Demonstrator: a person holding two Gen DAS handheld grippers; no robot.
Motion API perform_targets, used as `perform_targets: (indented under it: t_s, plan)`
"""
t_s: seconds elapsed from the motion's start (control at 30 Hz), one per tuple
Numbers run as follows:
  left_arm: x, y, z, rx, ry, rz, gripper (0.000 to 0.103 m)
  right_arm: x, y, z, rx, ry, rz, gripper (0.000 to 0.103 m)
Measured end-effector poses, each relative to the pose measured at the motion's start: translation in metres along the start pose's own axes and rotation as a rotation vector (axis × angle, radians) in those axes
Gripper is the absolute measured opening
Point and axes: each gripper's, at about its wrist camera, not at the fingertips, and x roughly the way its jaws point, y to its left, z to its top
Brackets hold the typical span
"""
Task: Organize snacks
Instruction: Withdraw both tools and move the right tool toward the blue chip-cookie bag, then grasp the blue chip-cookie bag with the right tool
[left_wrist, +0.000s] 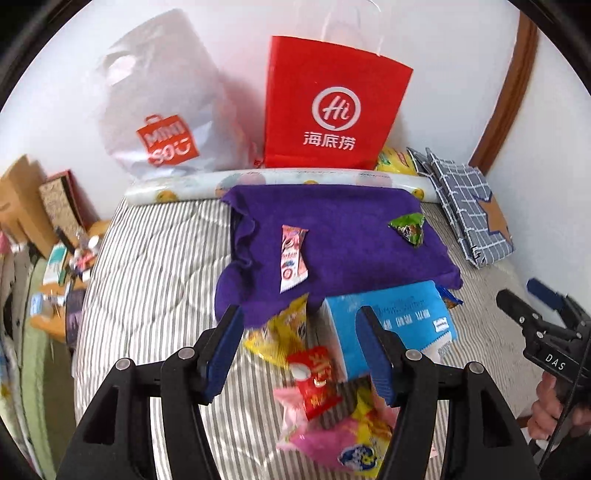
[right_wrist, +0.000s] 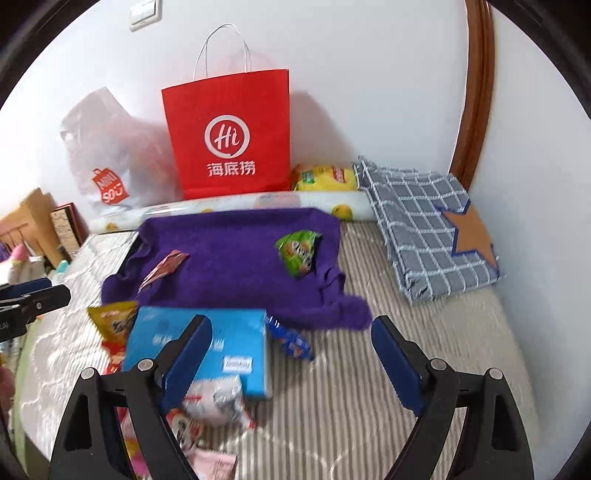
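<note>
Seen from the left wrist, the left gripper (left_wrist: 301, 350) hung with jaws spread and nothing between them above a loose heap of snacks (left_wrist: 325, 406) on the striped bedcover (left_wrist: 155, 280). A pink packet (left_wrist: 293, 258) and a green packet (left_wrist: 408, 229) lay well apart on the purple cloth (left_wrist: 332, 236), which draped over something beneath it. A blue box (left_wrist: 402, 325) sat just in front of the cloth. The heap looked the likeliest trouble: wrappers overlapped, so jaws closing there might have pinched two at once or slid off slick foil. Only this view showed the pile's red and yellow wrappers clearly, and the person's hand (left_wrist: 550, 406) holding the right gripper (left_wrist: 532, 302) at the frame's edge.

From the right wrist, that gripper's jaws stood wide and empty over bare cover beside the box. The cloth's front corner sagged off its support, so a packet nudged there could have slipped off. This view alone showed a blue snack packet (right_wrist: 291, 339) wedged against the box's right side, and the red paper bag (right_wrist: 229, 133) with its handles whole.
</note>
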Motion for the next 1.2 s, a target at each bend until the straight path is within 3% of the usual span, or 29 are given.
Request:
perform_targets:
  t_s: [0.3, 0.47, 0.53, 0.7, 0.83, 1.13, 1.2]
  plan:
    - [0.004, 0.016, -0.037, -0.057, 0.044, 0.040, 0.063, 0.000, -0.004, -0.037, -0.022, 0.034, -0.023, 0.087]
    - [0.018, 0.027, -0.045, -0.081, 0.103, 0.057, 0.063, 0.013, -0.009, -0.049, 0.003, 0.067, -0.002, 0.067]
    - [0.020, 0.031, -0.046, -0.084, 0.097, 0.068, 0.063, 0.019, -0.007, -0.048, -0.012, 0.072, -0.004, 0.053]
    - [0.022, 0.039, -0.041, -0.081, 0.078, 0.056, 0.063, 0.039, -0.001, -0.038, -0.053, 0.063, -0.008, 0.041]
    - [0.027, 0.041, -0.036, -0.071, 0.071, 0.044, 0.063, 0.066, -0.002, -0.032, -0.052, 0.090, -0.004, 0.034]
    - [0.054, 0.047, -0.028, -0.054, 0.114, 0.082, 0.063, 0.102, -0.011, -0.022, -0.023, 0.120, 0.044, 0.034]
    - [0.057, 0.048, -0.028, -0.058, 0.120, 0.078, 0.063, 0.108, -0.009, -0.023, -0.026, 0.136, 0.051, 0.027]
